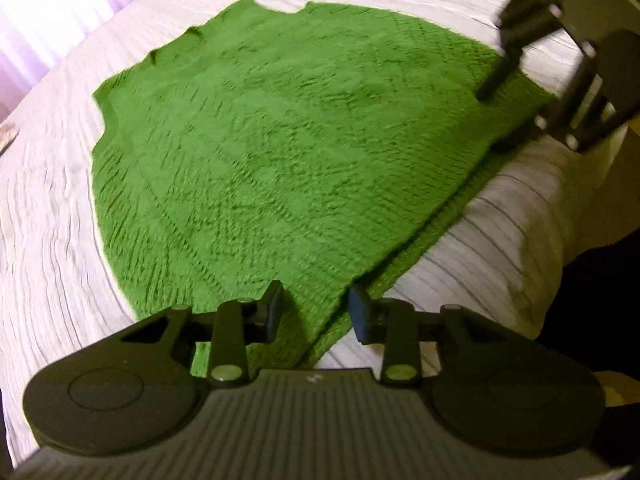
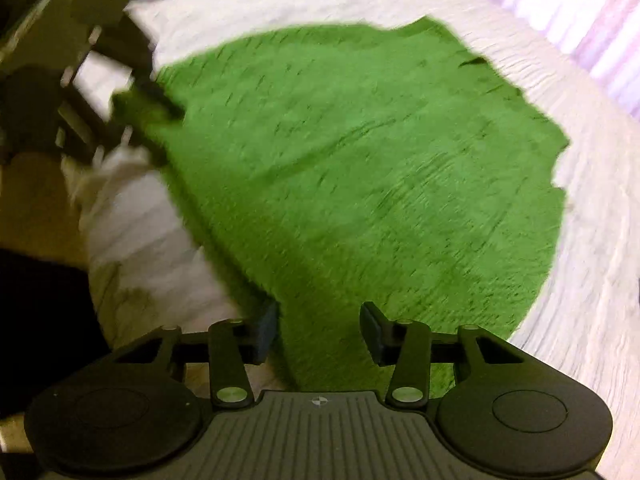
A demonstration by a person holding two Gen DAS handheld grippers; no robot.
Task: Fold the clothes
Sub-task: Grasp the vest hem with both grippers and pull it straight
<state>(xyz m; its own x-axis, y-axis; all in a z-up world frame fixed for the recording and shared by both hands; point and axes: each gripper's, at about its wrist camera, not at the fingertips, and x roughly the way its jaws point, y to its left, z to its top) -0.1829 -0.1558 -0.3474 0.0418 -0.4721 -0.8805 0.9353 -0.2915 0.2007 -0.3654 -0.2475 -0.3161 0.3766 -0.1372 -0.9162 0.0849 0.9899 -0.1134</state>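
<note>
Green knitted garment (image 1: 280,152) lies spread mid-frame on the white ribbed bedcover (image 1: 48,240).
Left gripper (image 1: 316,308) and right gripper (image 2: 320,328) hover with fingers wide at its lower double-layered edge; pinch both layers together, level.

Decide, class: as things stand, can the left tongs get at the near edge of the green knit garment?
Probably yes. The left tongs hang open right over the green knit garment's near edge on the white bedspread, with nothing between them.
</note>
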